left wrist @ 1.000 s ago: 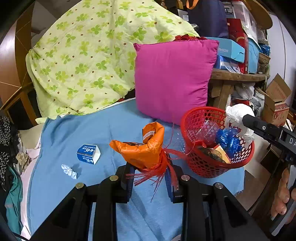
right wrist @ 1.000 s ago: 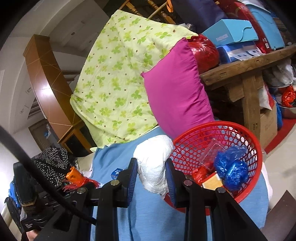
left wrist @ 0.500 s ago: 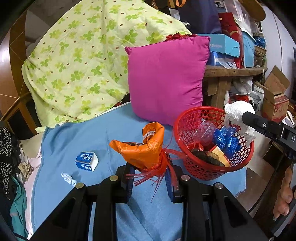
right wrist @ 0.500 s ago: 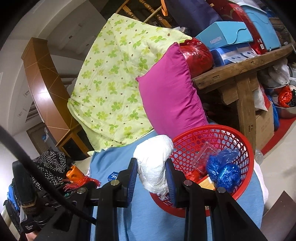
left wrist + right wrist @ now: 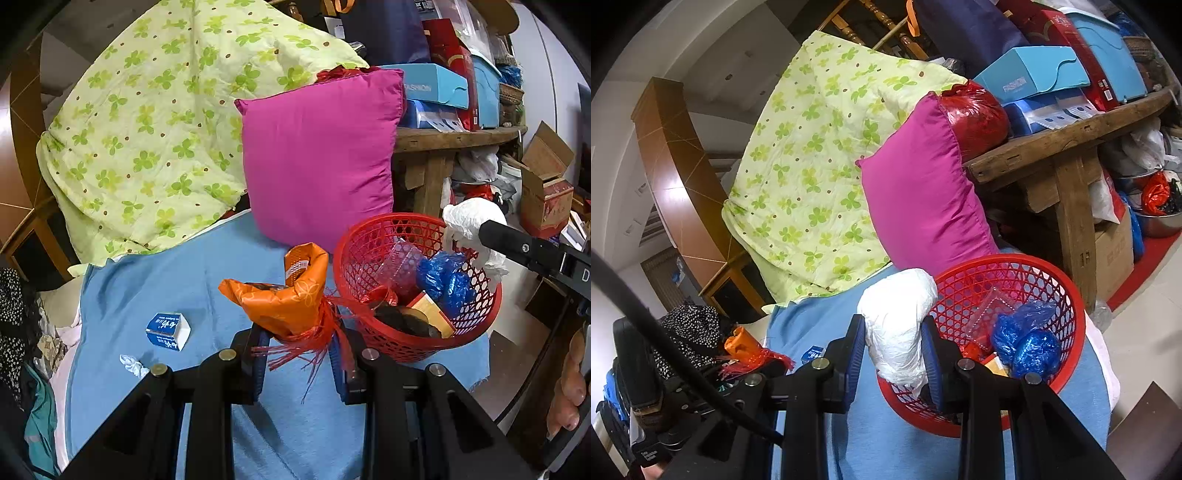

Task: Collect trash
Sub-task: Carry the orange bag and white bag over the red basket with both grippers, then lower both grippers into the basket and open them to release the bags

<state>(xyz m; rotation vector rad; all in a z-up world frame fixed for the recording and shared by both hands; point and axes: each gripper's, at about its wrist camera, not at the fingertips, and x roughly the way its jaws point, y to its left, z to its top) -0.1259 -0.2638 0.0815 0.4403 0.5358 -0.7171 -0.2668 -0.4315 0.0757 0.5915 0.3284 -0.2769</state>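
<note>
Our right tongs [image 5: 894,347] pinch a white wad [image 5: 899,321] at the red basket [image 5: 1067,314] rim, our left tongs [image 5: 297,349] pinch an orange wrapper [image 5: 284,299] just left of it; we should carry each over the basket before letting go.

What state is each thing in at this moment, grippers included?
Left gripper: shut on the orange wrapper.
Orange wrapper: held, lifted beside the basket.
Right gripper: shut on the white plastic bag.
White plastic bag: crumpled, held at the basket's rim.
Red basket: upright on the blue sheet, partly filled.
Blue carton: lying on the sheet, not collected.
White paper scrap: crumpled, on the sheet.
</note>
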